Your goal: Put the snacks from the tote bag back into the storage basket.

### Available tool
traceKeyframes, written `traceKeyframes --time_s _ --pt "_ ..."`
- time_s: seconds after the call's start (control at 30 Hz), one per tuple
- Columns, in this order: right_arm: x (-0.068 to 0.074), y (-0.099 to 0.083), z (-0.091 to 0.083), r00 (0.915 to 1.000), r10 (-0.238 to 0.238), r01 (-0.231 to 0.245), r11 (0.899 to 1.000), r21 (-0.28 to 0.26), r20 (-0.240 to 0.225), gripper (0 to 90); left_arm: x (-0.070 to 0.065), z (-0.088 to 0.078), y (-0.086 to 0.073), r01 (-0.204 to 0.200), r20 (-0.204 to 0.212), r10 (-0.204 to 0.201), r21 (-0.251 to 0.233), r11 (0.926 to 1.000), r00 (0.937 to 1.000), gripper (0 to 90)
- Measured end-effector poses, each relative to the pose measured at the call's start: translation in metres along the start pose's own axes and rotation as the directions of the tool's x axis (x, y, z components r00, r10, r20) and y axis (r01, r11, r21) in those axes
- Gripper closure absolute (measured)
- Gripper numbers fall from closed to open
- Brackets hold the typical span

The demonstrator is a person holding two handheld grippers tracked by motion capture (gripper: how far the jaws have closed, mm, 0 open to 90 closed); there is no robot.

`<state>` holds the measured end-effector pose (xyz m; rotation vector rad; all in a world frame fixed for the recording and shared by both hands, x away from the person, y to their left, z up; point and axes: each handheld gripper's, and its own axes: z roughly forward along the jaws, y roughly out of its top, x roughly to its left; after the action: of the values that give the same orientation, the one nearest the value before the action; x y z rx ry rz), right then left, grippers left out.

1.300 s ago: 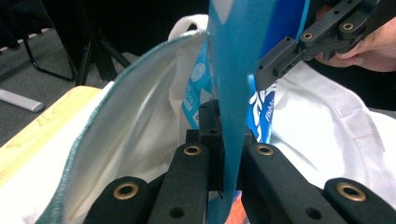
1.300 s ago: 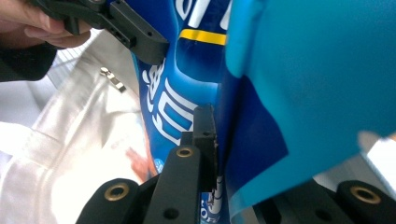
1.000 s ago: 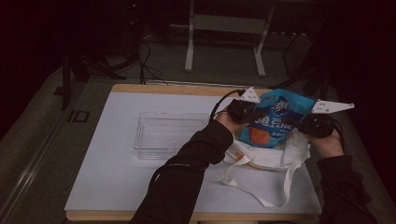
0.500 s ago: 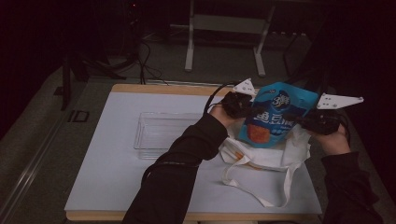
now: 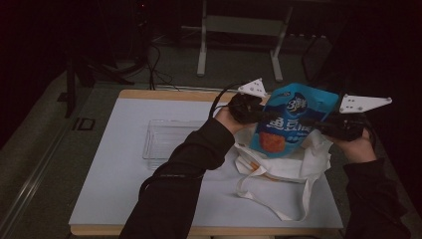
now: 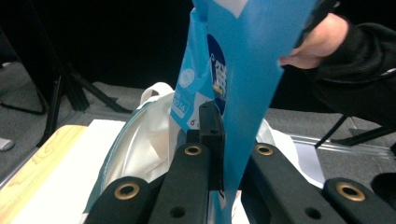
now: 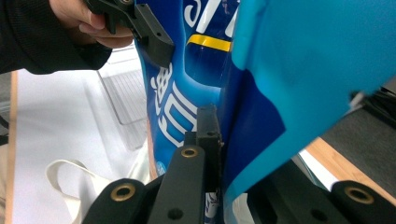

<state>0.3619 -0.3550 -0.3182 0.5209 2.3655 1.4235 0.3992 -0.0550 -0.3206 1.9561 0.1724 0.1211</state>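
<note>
Claws gripped opposite edges of the blue snack bag (image 5: 288,122): your left claw (image 5: 256,115) and right claw (image 5: 323,125) were each clamped shut on it, holding it upright above the white tote (image 5: 278,169), so it hung clear over the desk (image 5: 114,189).

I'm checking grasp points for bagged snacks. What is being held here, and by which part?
The blue snack pouch: the left gripper is shut on its left side edge, the right gripper on its right side edge, above the white tote bag.
</note>
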Motion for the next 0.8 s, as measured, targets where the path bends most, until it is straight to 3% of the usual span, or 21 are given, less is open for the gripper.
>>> traceKeyframes --time_s 0.1,0.33,0.8 --pt "0.006 0.01 0.004 0.9995 -0.028 0.027 1.0 -0.007 -0.014 87.1 -0.002 -0.014 0.002 -0.011 0.001 0.011 -0.001 0.9999 0.9999 90.0" --pt "0.013 0.025 0.016 0.9982 -0.043 0.043 0.999 -0.011 -0.042 87.4 -0.003 -0.036 0.001 -0.009 -0.005 0.009 -0.003 1.0 0.9999 90.0" --pt "0.032 0.06 0.046 0.9891 -0.101 0.1 0.995 -0.013 -0.107 87.8 -0.007 -0.088 -0.007 -0.009 -0.034 0.009 -0.012 0.9999 0.9994 90.0"
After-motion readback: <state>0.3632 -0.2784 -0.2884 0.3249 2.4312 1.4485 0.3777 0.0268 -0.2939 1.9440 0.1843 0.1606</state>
